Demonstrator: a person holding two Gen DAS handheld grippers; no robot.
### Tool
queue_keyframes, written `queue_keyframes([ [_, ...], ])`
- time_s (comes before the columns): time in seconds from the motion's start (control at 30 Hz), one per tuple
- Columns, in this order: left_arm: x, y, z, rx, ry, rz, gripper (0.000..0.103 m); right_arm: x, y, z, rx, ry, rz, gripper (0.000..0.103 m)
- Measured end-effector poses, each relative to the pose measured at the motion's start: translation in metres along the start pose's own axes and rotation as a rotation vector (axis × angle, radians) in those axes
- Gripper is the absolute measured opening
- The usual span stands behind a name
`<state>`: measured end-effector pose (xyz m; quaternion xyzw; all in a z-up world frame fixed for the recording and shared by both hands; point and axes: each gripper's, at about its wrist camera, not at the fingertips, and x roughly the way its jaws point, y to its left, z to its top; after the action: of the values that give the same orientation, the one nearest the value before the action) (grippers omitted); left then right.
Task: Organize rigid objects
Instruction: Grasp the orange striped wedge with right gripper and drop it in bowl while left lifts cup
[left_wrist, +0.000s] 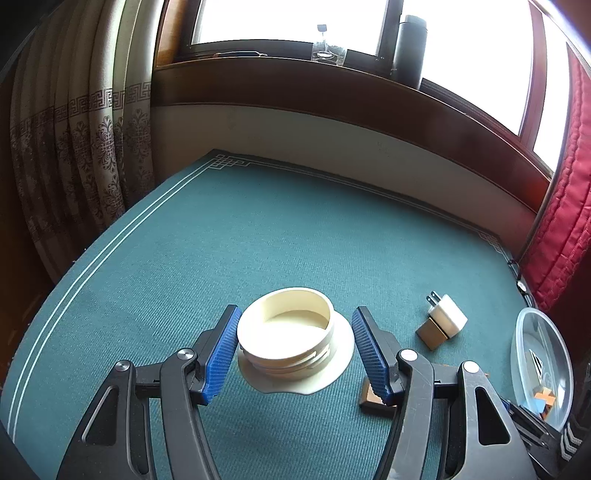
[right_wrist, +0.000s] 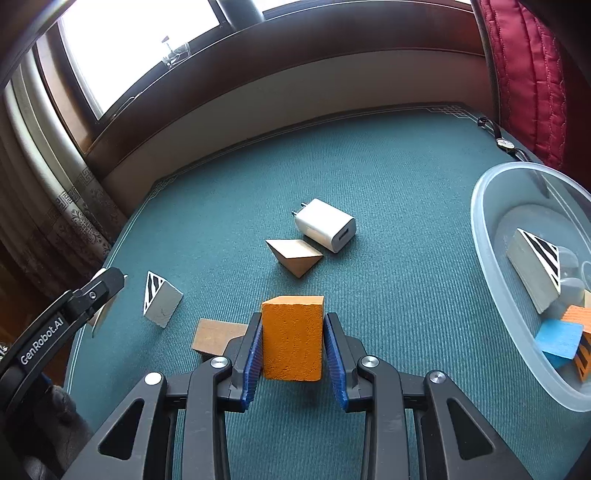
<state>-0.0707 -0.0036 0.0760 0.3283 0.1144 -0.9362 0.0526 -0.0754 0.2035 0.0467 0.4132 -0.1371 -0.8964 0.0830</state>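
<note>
A: What's hidden in the left wrist view?

B: A flat brown block (left_wrist: 373, 400) lies mostly behind the right blue pad of the left hand-held gripper (left_wrist: 293, 352). The clear tub (left_wrist: 524, 332) is cut by the picture's edge.

A: And in the right wrist view?

B: The orange block (right_wrist: 293, 338) covers the surface beneath it, and a brown piece (right_wrist: 214, 338) slips behind the left finger. The clear tub's (right_wrist: 491, 273) contents overlap, so some stay unclear.

Read "GenRobot.AI" in white letters along the black plastic arm of the left gripper (right_wrist: 108, 282), seen at the left edge of the right wrist view. Found no other legible text, number or brand anywhere, neither on the white plug-in charger (right_wrist: 327, 224) nor elsewhere.
</note>
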Motion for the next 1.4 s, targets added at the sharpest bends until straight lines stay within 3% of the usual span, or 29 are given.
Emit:
queue_keyframes([
  [0.53, -0.006, -0.022, -0.008, 0.055, 0.002, -0.037, 0.062, -0.055, -0.043, -0.001, 0.092, -0.131, -0.071, 0.034],
  [1.27, -0.007, -0.048, -0.021, 0.135, 0.015, -0.066, 0.062, -0.109, -0.154, -0.001, 0.308, -0.256, -0.297, 0.034],
  [1.33, -0.007, -0.051, -0.023, 0.145, 0.016, -0.070, 0.062, -0.112, -0.164, -0.001, 0.336, -0.279, -0.316, 0.035],
  [1.4, -0.007, -0.055, -0.025, 0.155, 0.016, -0.073, 0.062, -0.113, -0.174, -0.002, 0.364, -0.290, -0.340, 0.042],
])
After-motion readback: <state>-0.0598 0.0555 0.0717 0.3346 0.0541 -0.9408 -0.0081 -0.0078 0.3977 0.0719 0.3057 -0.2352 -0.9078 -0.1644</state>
